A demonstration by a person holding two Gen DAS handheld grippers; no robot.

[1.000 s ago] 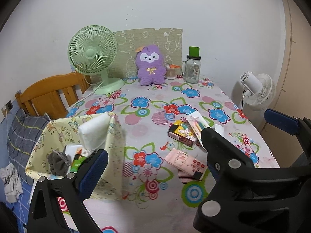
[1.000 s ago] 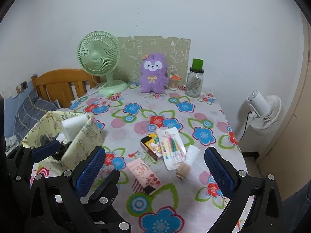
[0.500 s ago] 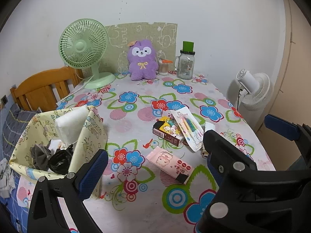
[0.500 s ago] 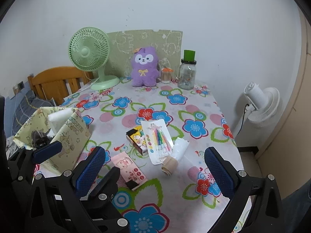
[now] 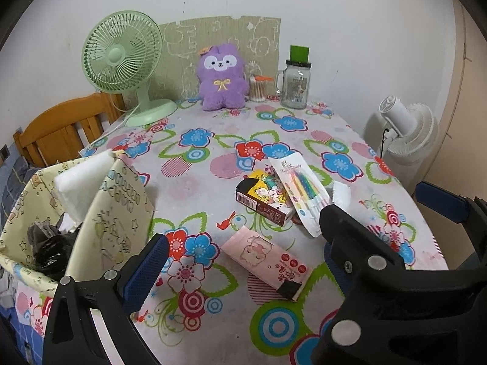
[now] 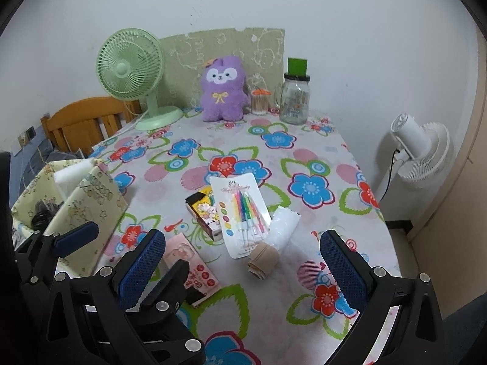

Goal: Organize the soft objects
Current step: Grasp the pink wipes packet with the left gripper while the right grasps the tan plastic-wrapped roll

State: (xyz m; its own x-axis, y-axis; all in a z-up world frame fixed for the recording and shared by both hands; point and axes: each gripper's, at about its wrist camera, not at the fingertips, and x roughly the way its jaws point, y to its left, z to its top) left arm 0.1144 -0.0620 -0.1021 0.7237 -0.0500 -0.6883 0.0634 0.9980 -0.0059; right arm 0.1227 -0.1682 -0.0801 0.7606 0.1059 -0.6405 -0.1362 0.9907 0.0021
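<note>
A purple plush toy sits upright at the far edge of the flowered table, against a green board. A yellow fabric bin at the table's left edge holds a white foam block and dark cloth items. A beige rolled sock and a white packet lie near the right gripper. My left gripper is open and empty above the near table. My right gripper is open and empty, above the sock.
A green desk fan stands back left, a glass jar with green lid and a cotton-swab tub back right. A candle pack, a cartoon box and a pink packet lie mid-table. A white floor fan and wooden chair flank the table.
Both grippers have drifted: the views first pulled back from the table, then moved a little closer again. Both stay open and empty. Nothing on the table has moved.
</note>
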